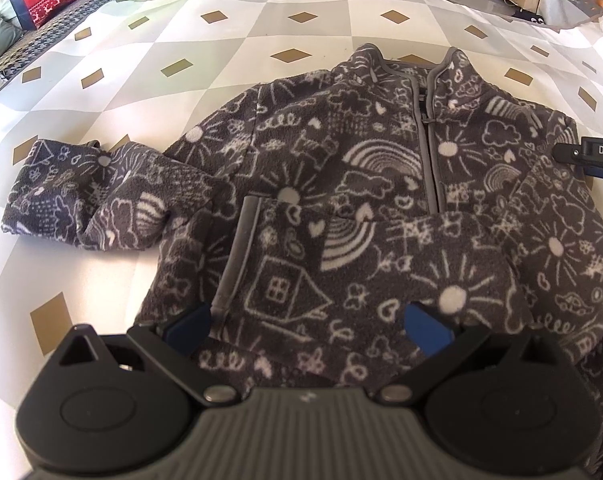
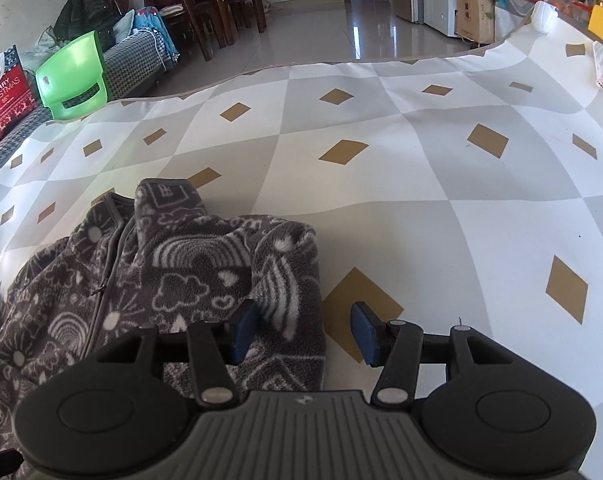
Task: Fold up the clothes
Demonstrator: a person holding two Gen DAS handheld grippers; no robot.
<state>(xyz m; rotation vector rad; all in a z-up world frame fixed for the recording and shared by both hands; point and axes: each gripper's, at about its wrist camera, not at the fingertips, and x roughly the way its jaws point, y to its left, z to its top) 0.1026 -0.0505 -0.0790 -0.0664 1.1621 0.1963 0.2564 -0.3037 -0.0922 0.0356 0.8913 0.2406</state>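
A child's fleece pullover (image 1: 381, 184), dark grey with white doodles, lies front-up on the counter (image 2: 421, 184), which is covered by a diamond-patterned cloth; its collar points away from the person. One sleeve (image 1: 421, 248) is already folded across the chest, while the other sleeve (image 1: 89, 196) still trails out sideways on the cloth.

The left gripper (image 1: 307, 330) hovers over the lower front of the garment, jaws spread wide with fleece beneath them but nothing pinched. The right gripper (image 2: 305, 330) sits at the folded side edge of the pullover: its jaws stand apart, one pad just over the fabric's rolled edge, the other over bare cloth, so that edge lies between them unclamped.

The loose sleeve runs crosswise, well off to the left gripper's side, so I'd judge that hand the nearer one to bring it in. The right would have to cross the whole body.
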